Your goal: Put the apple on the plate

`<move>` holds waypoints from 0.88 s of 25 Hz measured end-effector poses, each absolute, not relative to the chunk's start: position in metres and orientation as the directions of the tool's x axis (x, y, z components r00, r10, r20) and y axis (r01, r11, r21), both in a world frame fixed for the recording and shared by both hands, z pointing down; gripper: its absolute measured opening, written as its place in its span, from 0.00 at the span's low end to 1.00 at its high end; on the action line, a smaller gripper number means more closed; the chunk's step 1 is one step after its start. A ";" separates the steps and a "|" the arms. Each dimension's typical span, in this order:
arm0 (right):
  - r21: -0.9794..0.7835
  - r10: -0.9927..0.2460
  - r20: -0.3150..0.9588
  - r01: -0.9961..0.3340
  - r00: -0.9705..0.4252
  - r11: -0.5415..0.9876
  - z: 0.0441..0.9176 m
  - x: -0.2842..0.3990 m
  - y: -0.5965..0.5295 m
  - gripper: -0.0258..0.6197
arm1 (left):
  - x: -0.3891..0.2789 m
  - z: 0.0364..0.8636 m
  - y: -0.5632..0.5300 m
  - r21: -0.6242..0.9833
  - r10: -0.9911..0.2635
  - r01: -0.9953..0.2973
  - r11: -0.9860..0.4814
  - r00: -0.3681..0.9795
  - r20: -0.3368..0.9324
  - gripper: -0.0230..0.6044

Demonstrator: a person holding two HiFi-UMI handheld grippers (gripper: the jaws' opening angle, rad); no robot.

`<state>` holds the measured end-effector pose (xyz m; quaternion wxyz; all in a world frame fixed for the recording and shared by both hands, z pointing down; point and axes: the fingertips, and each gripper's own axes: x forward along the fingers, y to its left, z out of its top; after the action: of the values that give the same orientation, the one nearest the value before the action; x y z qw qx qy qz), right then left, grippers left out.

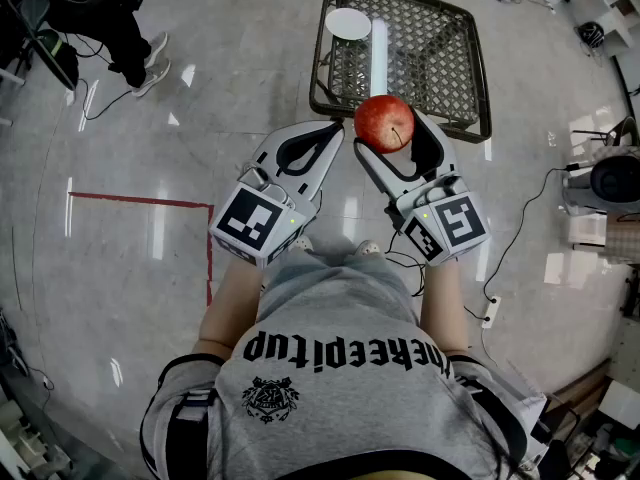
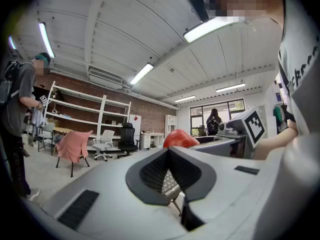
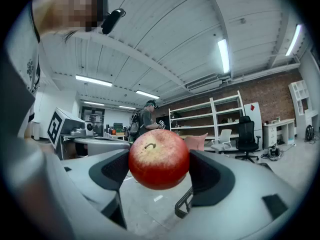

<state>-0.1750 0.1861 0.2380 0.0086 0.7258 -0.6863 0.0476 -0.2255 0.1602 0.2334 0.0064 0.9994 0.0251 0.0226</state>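
A red apple [image 1: 384,123] sits between the pads of my right gripper [image 1: 390,130], which is shut on it and held level in front of me. In the right gripper view the apple [image 3: 159,158] fills the gap between the dark pads [image 3: 116,170], stem up. My left gripper [image 1: 333,134] hangs beside it on the left, jaws shut with nothing in them. In the left gripper view its tips [image 2: 170,151] meet, and the apple [image 2: 180,138] peeks over them. The white plate [image 1: 348,23] lies on a dark wire-mesh table [image 1: 450,68] ahead of both grippers.
A white tube [image 1: 379,43] lies on the mesh beside the plate. Red tape [image 1: 150,202] marks the floor at left. A standing person's legs [image 1: 130,48] are at the far left; cables and a power strip [image 1: 489,311] lie at right. Shelves and chairs [image 2: 72,149] stand in the room.
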 end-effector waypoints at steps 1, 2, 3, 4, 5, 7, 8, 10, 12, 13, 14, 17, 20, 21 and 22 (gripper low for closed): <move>-0.052 -0.995 0.081 -0.997 0.053 -0.058 0.238 -0.175 0.185 0.62 | -0.226 0.233 0.158 0.015 0.049 0.049 -0.999 0.998 0.042 0.05; -0.052 -0.995 0.081 -0.997 0.053 -0.058 0.238 -0.176 0.183 0.62 | -0.226 0.233 0.156 0.016 0.048 0.047 -0.999 0.998 0.039 0.05; -0.051 -0.995 0.080 -0.997 0.054 -0.058 0.239 -0.176 0.181 0.62 | -0.226 0.233 0.154 0.016 0.047 0.047 -0.999 0.998 0.038 0.05; -0.051 -0.995 0.079 -0.997 0.055 -0.059 0.239 -0.176 0.180 0.62 | -0.226 0.233 0.152 0.016 0.047 0.047 -0.999 0.998 0.037 0.05; -0.050 -0.995 0.077 -0.997 0.057 -0.061 0.239 -0.176 0.179 0.62 | -0.226 0.234 0.150 0.016 0.048 0.047 -0.999 0.998 0.037 0.05; -0.050 -0.995 0.075 -0.997 0.063 -0.067 0.240 -0.177 0.176 0.62 | -0.227 0.236 0.147 0.017 0.051 0.051 -0.999 0.998 0.039 0.05; -0.049 -0.995 0.075 -0.996 0.066 -0.070 0.240 -0.178 0.175 0.62 | -0.228 0.236 0.146 0.015 0.054 0.053 -0.998 0.998 0.040 0.05; -0.048 -0.995 0.072 -0.996 0.074 -0.077 0.240 -0.181 0.172 0.62 | -0.230 0.237 0.143 0.012 0.059 0.059 -0.998 0.997 0.043 0.05; -0.046 -0.994 0.070 -0.995 0.082 -0.086 0.239 -0.184 0.170 0.62 | -0.233 0.236 0.140 0.011 0.066 0.066 -0.998 0.997 0.042 0.05; -0.045 -0.994 0.070 -0.995 0.087 -0.090 0.239 -0.186 0.169 0.62 | -0.235 0.236 0.139 0.011 0.070 0.069 -0.998 0.997 0.041 0.05; -0.045 -0.994 0.068 -0.995 0.091 -0.094 0.239 -0.188 0.169 0.62 | -0.237 0.236 0.137 0.011 0.073 0.073 -0.997 0.997 0.040 0.05; -0.047 -0.993 0.060 -0.993 0.102 -0.105 0.240 -0.192 0.168 0.63 | -0.239 0.239 0.134 0.010 0.084 0.084 -0.996 0.996 0.041 0.05; -0.048 -0.992 0.061 -0.992 0.113 -0.116 0.243 -0.189 0.167 0.64 | -0.235 0.243 0.131 0.020 0.089 0.088 -0.996 0.995 0.040 0.05; -0.045 -0.991 0.065 -0.992 0.115 -0.118 0.244 -0.187 0.167 0.64 | -0.233 0.244 0.130 0.025 0.090 0.089 -0.996 0.995 0.039 0.05; -0.042 -0.991 0.068 -0.992 0.115 -0.118 0.245 -0.183 0.167 0.64 | -0.230 0.244 0.129 0.027 0.089 0.088 -0.996 0.995 0.038 0.05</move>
<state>-0.1834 0.1670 0.2446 0.0066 0.7467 -0.6639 0.0394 -0.2301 0.1293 0.2442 0.0128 0.9987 0.0444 0.0198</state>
